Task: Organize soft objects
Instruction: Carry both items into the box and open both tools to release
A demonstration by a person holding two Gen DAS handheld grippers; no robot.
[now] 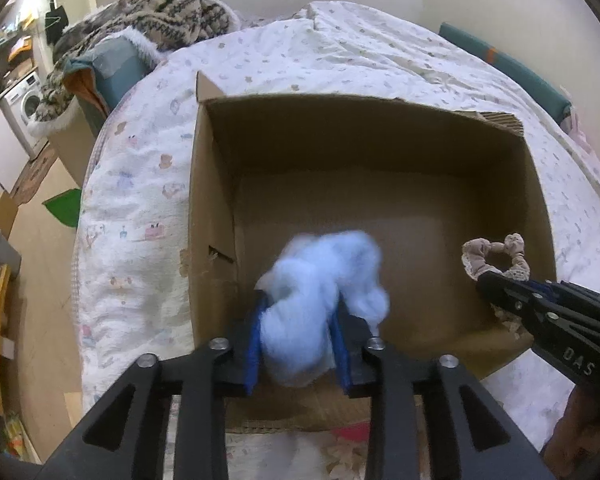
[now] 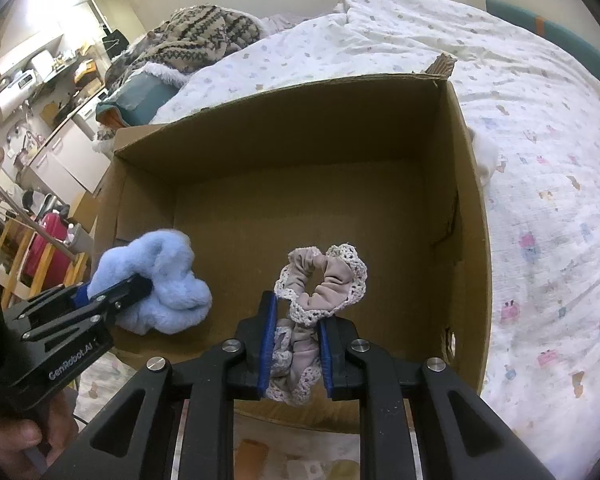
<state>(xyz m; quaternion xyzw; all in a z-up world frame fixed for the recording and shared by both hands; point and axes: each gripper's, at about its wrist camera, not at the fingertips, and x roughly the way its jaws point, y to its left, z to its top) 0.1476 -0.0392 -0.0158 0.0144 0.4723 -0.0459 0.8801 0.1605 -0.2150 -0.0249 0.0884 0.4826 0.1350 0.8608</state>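
Blue fluffy scrunchie [image 1: 320,292] sits between left gripper [image 1: 300,344] jaws (loosened).

A: The blue fluffy scrunchie [image 1: 320,300] is smeared by blur; do the pads [image 1: 253,350] press it?

B: Can't tell. The lace scrunchie [image 2: 320,280] has its lower part hidden between the right gripper [image 2: 296,344] fingers.

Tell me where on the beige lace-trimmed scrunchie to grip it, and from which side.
Grip the beige scrunchie across the gathered band of its ring, coming from the near, open side of the cardboard box. The ring is soft and bunched, so a pinch across one band holds. The right claw already grips it this way, low on the ring.
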